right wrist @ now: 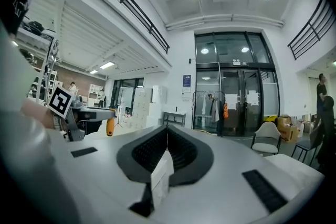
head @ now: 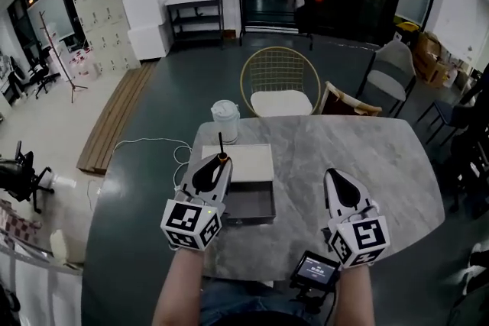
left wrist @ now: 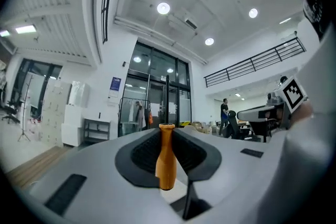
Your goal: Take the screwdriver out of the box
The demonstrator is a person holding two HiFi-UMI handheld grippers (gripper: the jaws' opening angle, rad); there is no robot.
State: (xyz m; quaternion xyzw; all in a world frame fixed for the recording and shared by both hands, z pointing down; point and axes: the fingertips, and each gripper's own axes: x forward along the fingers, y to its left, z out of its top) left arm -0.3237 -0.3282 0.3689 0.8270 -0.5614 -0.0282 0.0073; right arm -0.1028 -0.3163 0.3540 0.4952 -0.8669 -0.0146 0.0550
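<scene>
Left gripper [head: 220, 163] is pinching the screwdriver [left wrist: 166, 157] above the box [head: 256, 219], right gripper [head: 335, 176] idling, jaws pressed together; extraction looking done, set-down probably pending.

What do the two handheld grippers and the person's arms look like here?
The left gripper and right gripper match: pale grey tapering shells, black ribbed pads in teardrop recesses, a cube with black-and-white square markers at each rear. Both forearms are bare; no sleeves show.
</scene>
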